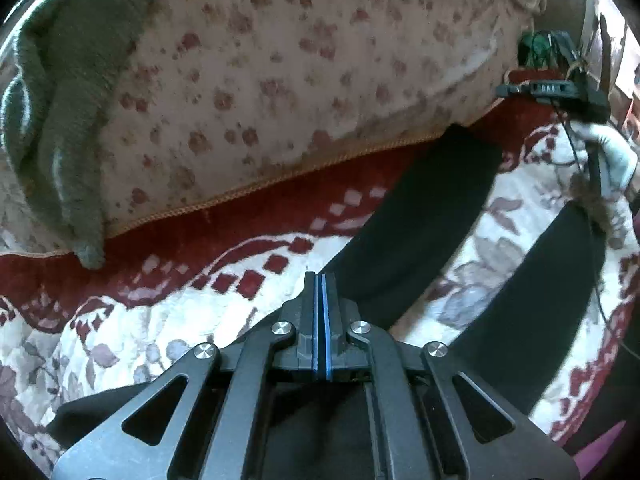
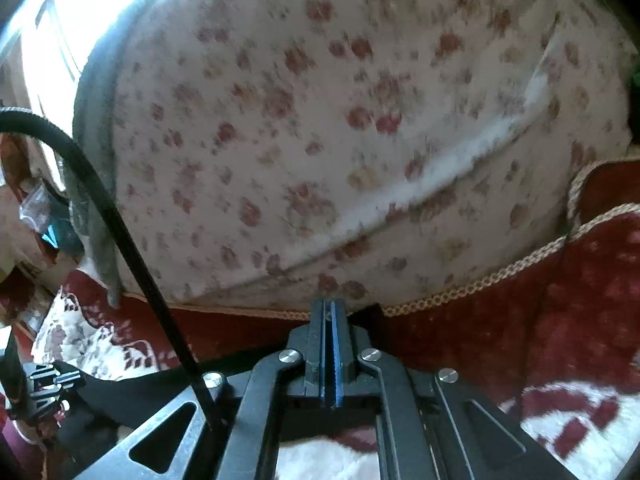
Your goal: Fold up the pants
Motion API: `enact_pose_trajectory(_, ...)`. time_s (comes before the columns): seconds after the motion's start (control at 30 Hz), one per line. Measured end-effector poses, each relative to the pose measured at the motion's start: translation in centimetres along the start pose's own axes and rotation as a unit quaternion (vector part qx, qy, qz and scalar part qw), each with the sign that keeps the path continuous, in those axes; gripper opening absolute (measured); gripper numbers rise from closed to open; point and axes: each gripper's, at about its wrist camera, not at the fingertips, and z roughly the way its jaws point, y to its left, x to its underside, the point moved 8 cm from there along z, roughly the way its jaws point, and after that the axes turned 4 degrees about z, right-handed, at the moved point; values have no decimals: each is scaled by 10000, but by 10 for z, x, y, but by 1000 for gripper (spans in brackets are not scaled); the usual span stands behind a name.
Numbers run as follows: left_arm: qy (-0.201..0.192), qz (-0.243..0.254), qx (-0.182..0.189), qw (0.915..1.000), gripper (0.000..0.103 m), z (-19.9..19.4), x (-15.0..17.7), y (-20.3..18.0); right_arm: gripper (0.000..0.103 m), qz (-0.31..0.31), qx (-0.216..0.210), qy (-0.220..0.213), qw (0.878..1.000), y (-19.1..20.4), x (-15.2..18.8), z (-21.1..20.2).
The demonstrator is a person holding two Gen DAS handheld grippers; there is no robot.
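Black pants point(image 1: 420, 220) lie spread on the red and white patterned carpet point(image 1: 200, 236), both legs stretching away to the upper right. My left gripper point(image 1: 321, 280) is shut, its jaws pressed together over the near part of the pants; whether it pinches the cloth is hidden. The right gripper point(image 1: 552, 90) shows at the far right of the left wrist view, near the leg ends. In the right wrist view my right gripper point(image 2: 330, 308) is shut low over the carpet, with black cloth point(image 2: 132, 396) beneath and to its left.
A floral cushion point(image 1: 300, 60) lies beyond the pants, with a grey knitted garment point(image 1: 68, 120) draped over its left end. A black cable point(image 2: 112, 216) crosses the left of the right wrist view.
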Motion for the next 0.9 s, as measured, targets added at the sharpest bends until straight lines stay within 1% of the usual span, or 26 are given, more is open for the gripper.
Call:
enact_pose_trajectory(0.03, 16, 12, 22, 10000, 1, -4, 2, -2, 2, -27, -1, -22, 10000, 1, 0, -6)
enact_pose_trajectory(0.1, 71, 2, 47, 10000, 1, -6, 6, -4, 2, -82, 5, 103, 9999, 4, 6, -12)
enact_pose_trajectory(0.13, 146, -118, 87, 9998, 1, -5, 8, -4, 3, -87, 35, 212, 9997, 9, 14, -8)
enact_pose_trajectory(0.17, 200, -202, 119, 9995, 1, -4, 10, -3, 4, -90, 137, 230, 9996, 18, 22, 1)
enact_pose_trajectory(0.2, 268, -335, 132, 9990, 1, -1, 11, -1, 7, -106, 222, 246, 9994, 19, 26, 4)
enact_pose_trajectory(0.23, 293, -415, 109, 9986, 1, -1, 12, 0, 16, -140, 317, 336, 9988, 17, 30, 10)
enact_pose_trajectory(0.27, 324, -494, 75, 9982, 1, 1, 13, 3, 31, -127, 380, 432, 9983, 16, 34, 18)
enact_pose_trajectory(0.3, 350, -519, 81, 9980, 4, 2, 14, 4, 38, -90, 433, 515, 9977, 13, 36, 24)
enact_pose_trajectory(0.33, 393, -528, 114, 9978, 10, 5, 15, 5, 42, -36, 436, 599, 9972, 10, 39, 32)
enact_pose_trajectory(0.37, 416, -524, 123, 9977, 14, 7, 15, 6, 43, 5, 429, 655, 9969, 8, 42, 41)
enact_pose_trajectory(0.43, 461, -489, 175, 9976, 36, 14, 15, 8, 43, 50, 490, 727, 9961, 3, 44, 52)
enact_pose_trajectory(0.47, 491, -462, 244, 9974, 39, 18, 14, 9, 43, 79, 525, 781, 9955, -1, 45, 60)
enact_pose_trajectory(0.57, 618, -362, 375, 9967, 40, 36, 10, 10, 46, 131, 591, 913, 9940, -7, 45, 80)
enact_pose_trajectory(0.67, 874, -170, 474, 9949, 40, 57, 10, 6, 49, 67, 634, 1055, 9924, -12, 46, 98)
enact_pose_trajectory(0.77, 1075, -51, 586, 9925, 40, 74, 11, 2, 50, 8, 723, 1139, 9909, -18, 45, 109)
enact_pose_trajectory(0.83, 1112, -1, 694, 9914, 40, 80, 11, -1, 51, -61, 787, 1158, 9901, -21, 42, 116)
enact_pose_trajectory(0.9, 1184, 66, 738, 9902, 43, 87, 10, -2, 51, -118, 794, 1218, 9893, -21, 42, 123)
